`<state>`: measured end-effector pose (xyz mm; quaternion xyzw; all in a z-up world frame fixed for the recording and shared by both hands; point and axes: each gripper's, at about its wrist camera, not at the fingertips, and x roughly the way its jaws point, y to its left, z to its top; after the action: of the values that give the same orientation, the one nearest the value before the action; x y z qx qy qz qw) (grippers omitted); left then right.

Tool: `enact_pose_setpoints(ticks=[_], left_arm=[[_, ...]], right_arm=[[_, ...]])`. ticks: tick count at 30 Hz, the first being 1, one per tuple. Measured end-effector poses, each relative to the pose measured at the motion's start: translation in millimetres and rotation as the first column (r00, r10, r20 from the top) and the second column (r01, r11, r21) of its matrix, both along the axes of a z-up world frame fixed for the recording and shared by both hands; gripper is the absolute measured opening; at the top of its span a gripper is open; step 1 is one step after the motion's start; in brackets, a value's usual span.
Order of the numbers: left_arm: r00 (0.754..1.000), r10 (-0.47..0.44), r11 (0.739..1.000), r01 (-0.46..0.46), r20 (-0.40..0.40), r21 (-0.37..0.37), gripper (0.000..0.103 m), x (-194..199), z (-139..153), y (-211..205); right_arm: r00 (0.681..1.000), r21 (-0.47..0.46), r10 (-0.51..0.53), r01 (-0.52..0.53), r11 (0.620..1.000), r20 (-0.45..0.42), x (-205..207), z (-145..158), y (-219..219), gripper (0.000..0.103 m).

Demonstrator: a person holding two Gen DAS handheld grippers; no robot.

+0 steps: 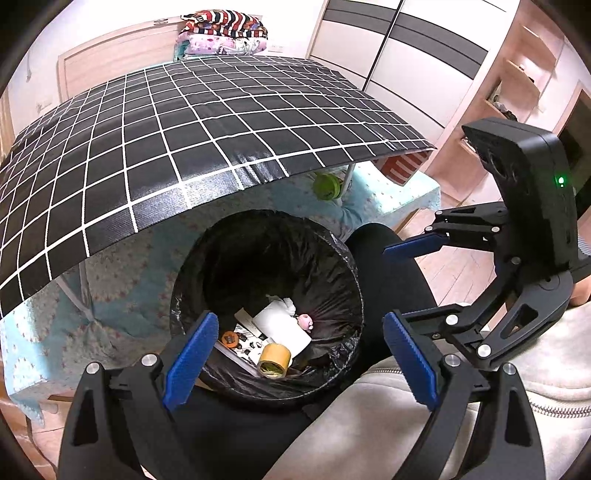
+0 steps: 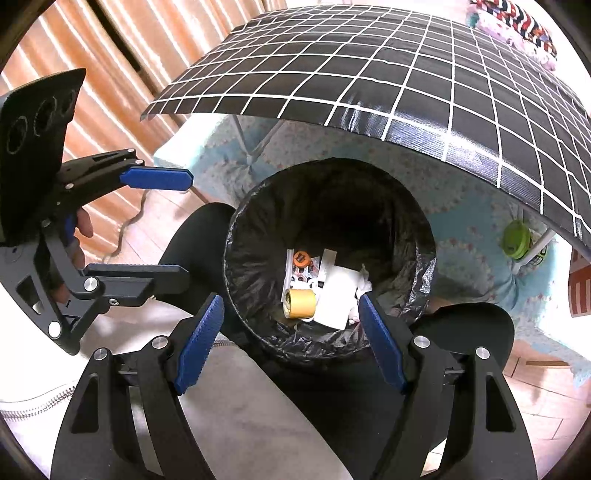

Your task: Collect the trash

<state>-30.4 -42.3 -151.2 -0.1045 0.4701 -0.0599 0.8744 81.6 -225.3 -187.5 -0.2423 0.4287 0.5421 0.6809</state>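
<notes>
Both your left tongs [image 1: 299, 354] and right tongs [image 2: 291, 332] gape empty over the lined bin [image 2: 332, 173] at frame centre, trash dropped inside.

The bin [image 1: 266, 295] is parked just in front of the table [image 1: 184, 122], tucked between the person's knees [image 2: 192, 236]. Down in it, a tape roll [image 1: 274, 360] is sat nearest, with a paper sheet [image 1: 284, 326] lying beside it. A bed [image 1: 122, 273] is spread behind the bin, under the table.

Home bedroom: sliding wardrobe [image 1: 399, 48], folded bedding [image 1: 225, 33], quilted bedspread [image 1: 122, 295].
</notes>
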Motion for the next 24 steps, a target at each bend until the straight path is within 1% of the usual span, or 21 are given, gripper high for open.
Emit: enact_pose_setpoints(ticks=[24], left_arm=[[1.000,0.010,1.000,-0.010,0.001,-0.008,0.088,0.1,-0.1,0.9]], right_arm=[[1.000,-0.003,-0.005,0.005,1.000,-0.004,-0.6,-0.9,0.4,0.075]])
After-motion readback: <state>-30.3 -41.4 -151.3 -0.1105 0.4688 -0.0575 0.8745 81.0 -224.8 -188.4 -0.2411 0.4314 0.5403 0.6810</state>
